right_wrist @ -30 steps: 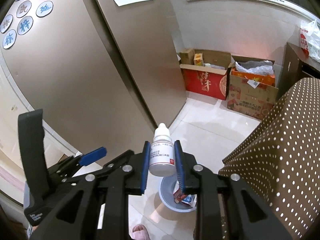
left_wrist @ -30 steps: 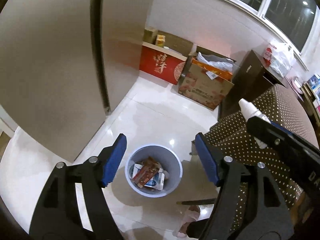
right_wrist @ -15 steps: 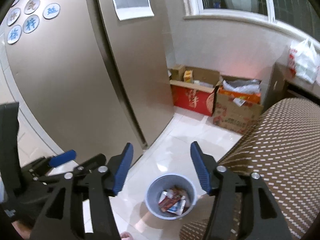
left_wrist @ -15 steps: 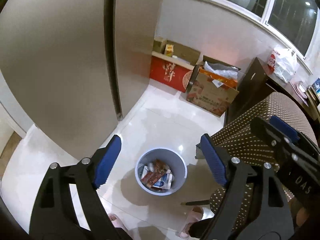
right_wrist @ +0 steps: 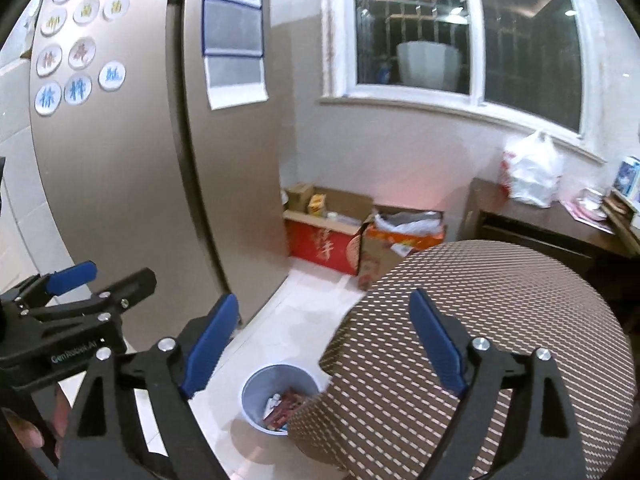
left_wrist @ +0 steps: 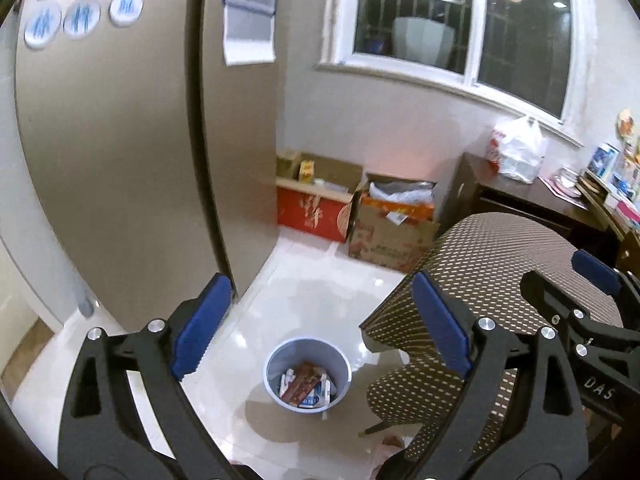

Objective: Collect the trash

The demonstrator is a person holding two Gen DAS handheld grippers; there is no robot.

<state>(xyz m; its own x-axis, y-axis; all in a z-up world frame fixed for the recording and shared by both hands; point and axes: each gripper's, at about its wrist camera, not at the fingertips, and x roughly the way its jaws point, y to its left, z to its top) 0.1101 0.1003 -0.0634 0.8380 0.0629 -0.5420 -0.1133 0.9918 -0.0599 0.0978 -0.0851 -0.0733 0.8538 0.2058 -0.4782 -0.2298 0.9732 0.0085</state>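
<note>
A grey-blue round trash bin (left_wrist: pixel 307 376) stands on the white floor far below, with packets and cartons inside. It also shows in the right wrist view (right_wrist: pixel 276 398), partly hidden by the chair back. My left gripper (left_wrist: pixel 320 324) is open and empty, high above the bin. My right gripper (right_wrist: pixel 324 340) is open and empty too. The right gripper's side shows at the right edge of the left wrist view (left_wrist: pixel 580 304). The left gripper shows at the left of the right wrist view (right_wrist: pixel 72 300).
A brown dotted chair back (left_wrist: pixel 492 264) rises just right of the bin. A tall beige fridge (left_wrist: pixel 120 160) stands at the left. Cardboard boxes (left_wrist: pixel 352 216) line the far wall under a window. A dark desk (left_wrist: pixel 520 196) with a white plastic bag (left_wrist: pixel 516 154) is at the right.
My right gripper opened and the small white bottle it held is gone from its jaws. Both grippers have risen and tilted up, so the bin looks smaller and farther.
</note>
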